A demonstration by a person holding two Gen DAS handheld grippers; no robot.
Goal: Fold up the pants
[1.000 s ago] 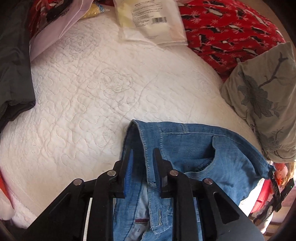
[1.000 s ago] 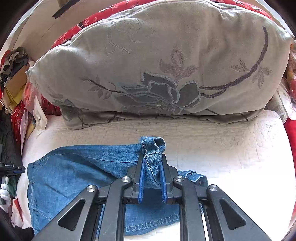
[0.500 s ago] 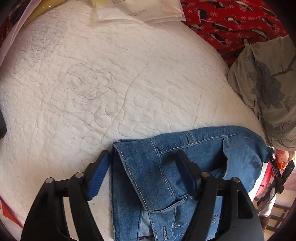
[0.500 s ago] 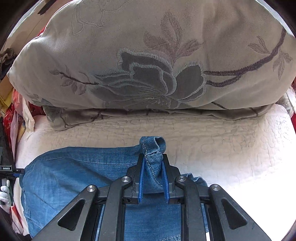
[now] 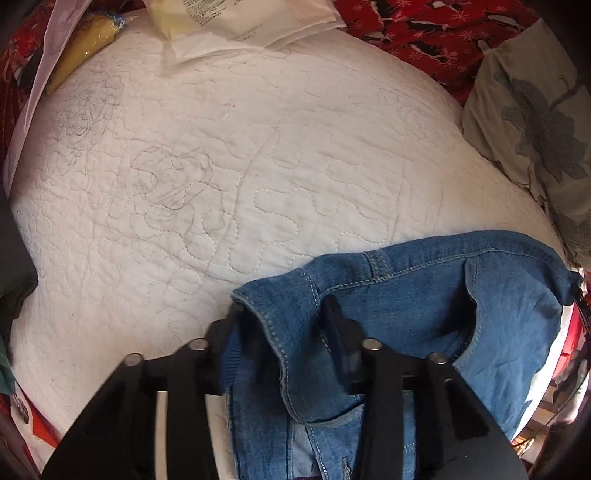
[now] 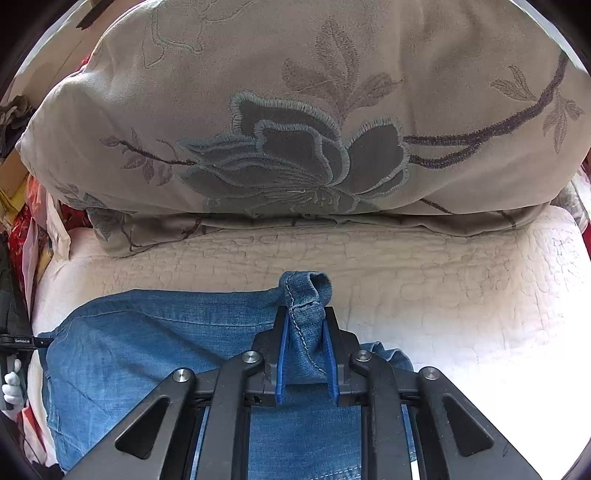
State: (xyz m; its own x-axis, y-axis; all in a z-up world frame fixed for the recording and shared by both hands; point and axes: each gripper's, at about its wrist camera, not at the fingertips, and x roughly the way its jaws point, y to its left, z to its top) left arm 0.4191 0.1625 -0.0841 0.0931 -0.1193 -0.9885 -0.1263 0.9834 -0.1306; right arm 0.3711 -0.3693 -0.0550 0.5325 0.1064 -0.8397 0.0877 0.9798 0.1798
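Note:
Blue denim pants (image 5: 424, 306) lie folded on a white quilted bed, waistband toward the middle. My left gripper (image 5: 284, 317) stands around the waistband corner with its jaws apart, blurred, the denim loose between them. In the right wrist view my right gripper (image 6: 306, 325) is shut on a bunched fold of the pants (image 6: 306, 295), just above the bed. The rest of the pants (image 6: 155, 350) spread out to the left of it.
A large grey pillow with an embroidered flower (image 6: 295, 129) lies just beyond the right gripper and shows at the right edge of the left wrist view (image 5: 535, 122). Plastic packets (image 5: 240, 26), a yellow bag (image 5: 81, 48) and red patterned fabric (image 5: 424, 33) lie at the far side.
My left gripper opened and let go of the waistband a second ago, and its jaws now stand closer together around the corner. My right gripper moved toward the pillow, still holding its fold.

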